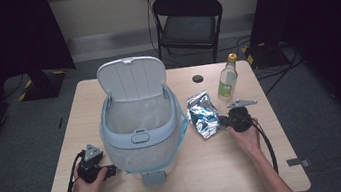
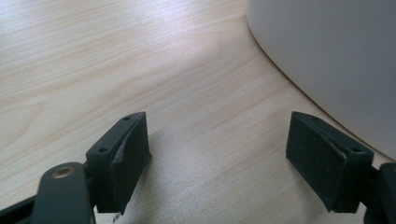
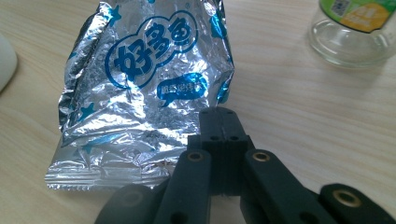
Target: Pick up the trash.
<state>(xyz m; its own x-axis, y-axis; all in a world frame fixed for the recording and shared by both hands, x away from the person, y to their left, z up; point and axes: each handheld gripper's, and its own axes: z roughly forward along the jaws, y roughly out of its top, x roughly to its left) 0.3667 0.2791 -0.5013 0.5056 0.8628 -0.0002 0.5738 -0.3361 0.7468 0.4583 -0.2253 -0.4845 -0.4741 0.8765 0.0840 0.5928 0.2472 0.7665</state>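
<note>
right gripper [image 3: 223, 122] clenched on foil snack bag [image 3: 144, 88] edge; left gripper [image 2: 219, 154] released by bin [image 2: 327, 56].

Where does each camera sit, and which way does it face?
High view: above the person's side, facing forward and down on the table; both forearms enter below.
Left gripper view: on the left hand-held gripper, jaws apart, beside the bin.
Right gripper view: on the right hand-held gripper, jaws together at the foil packet.
Shared: packet, bottle.
</note>
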